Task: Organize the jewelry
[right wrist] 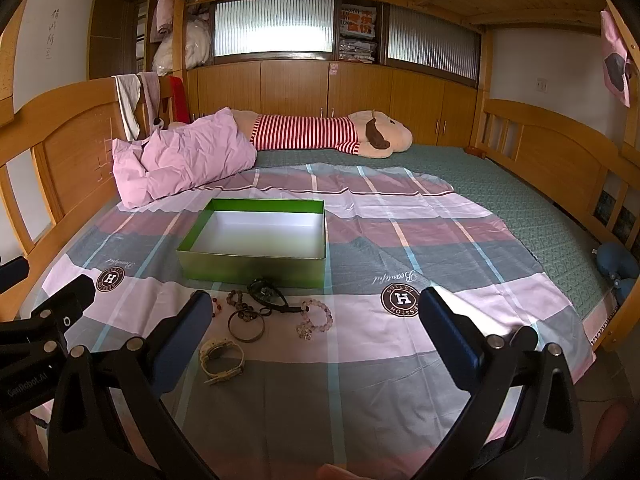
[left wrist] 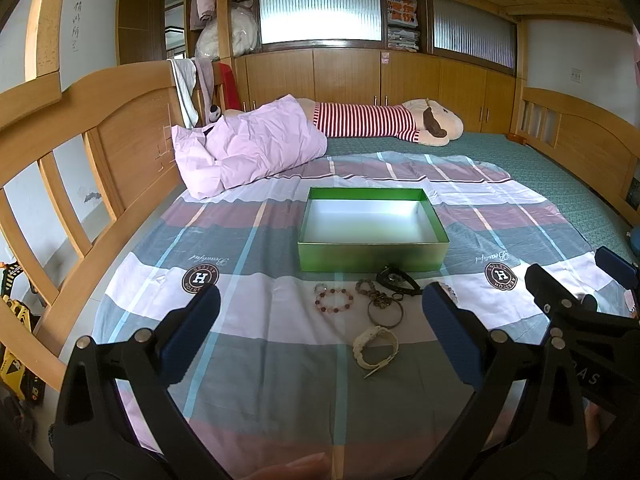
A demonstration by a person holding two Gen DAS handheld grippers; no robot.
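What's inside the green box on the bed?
Nothing shows inside the open green cardboard box: only its bare white bottom. The near front wall hides a thin strip of the floor behind it. The bracelets and the cream wristwatch lie outside, on the plaid sheet.

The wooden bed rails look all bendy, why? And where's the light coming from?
Left wrist view: the fisheye lens curves the bed rail near the edges. Right wrist view: daylight glows through the ribbed windows, brightening the green box's white inside.
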